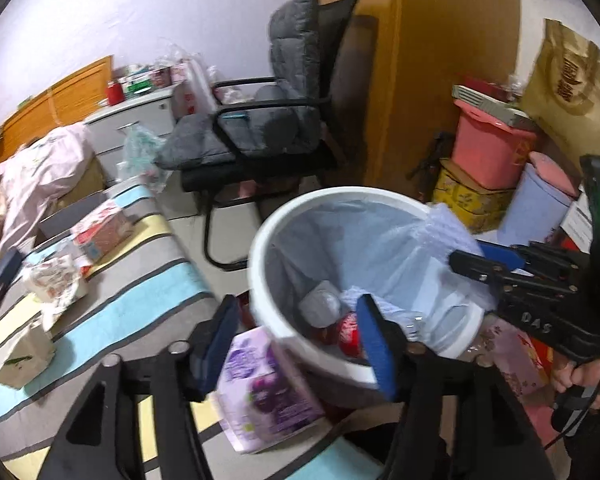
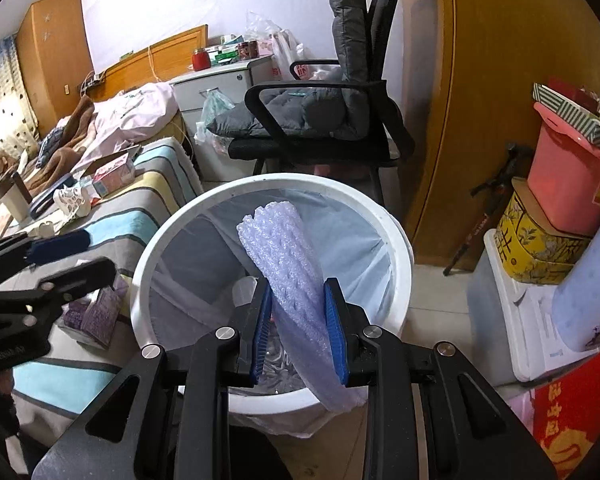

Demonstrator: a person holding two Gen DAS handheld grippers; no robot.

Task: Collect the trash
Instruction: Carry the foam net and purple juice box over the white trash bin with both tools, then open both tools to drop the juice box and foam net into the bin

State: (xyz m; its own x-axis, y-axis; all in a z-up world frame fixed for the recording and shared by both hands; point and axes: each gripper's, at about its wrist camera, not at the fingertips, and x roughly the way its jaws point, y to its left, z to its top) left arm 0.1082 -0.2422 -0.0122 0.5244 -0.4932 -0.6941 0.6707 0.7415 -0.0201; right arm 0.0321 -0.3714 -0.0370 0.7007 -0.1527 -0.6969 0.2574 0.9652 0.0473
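A white bin (image 2: pixel 148 272) with a pale liner stands against the striped bed. My right gripper (image 2: pixel 298 320) is shut on a roll of pale foam wrap (image 2: pixel 284 256), which leans over the bin's mouth. In the left wrist view that roll (image 1: pixel 444 228) and the right gripper (image 1: pixel 472 258) show at the bin's (image 1: pixel 260 240) right rim. My left gripper (image 1: pixel 298 344) is open and straddles the bin's near rim, holding nothing. A purple packet (image 1: pixel 260 384) lies below it on the bedspread. A clear bottle (image 1: pixel 320 304) and red wrapping (image 1: pixel 348 332) sit in the bin.
Wrappers (image 1: pixel 56 280), a printed box (image 1: pixel 104 232) and a small carton (image 1: pixel 24 356) lie on the bed. A black chair with a grey cushion (image 2: pixel 320 112) stands behind the bin. Stacked boxes and a pink tub (image 2: pixel 568 184) crowd the right, by a wooden door (image 2: pixel 480 100).
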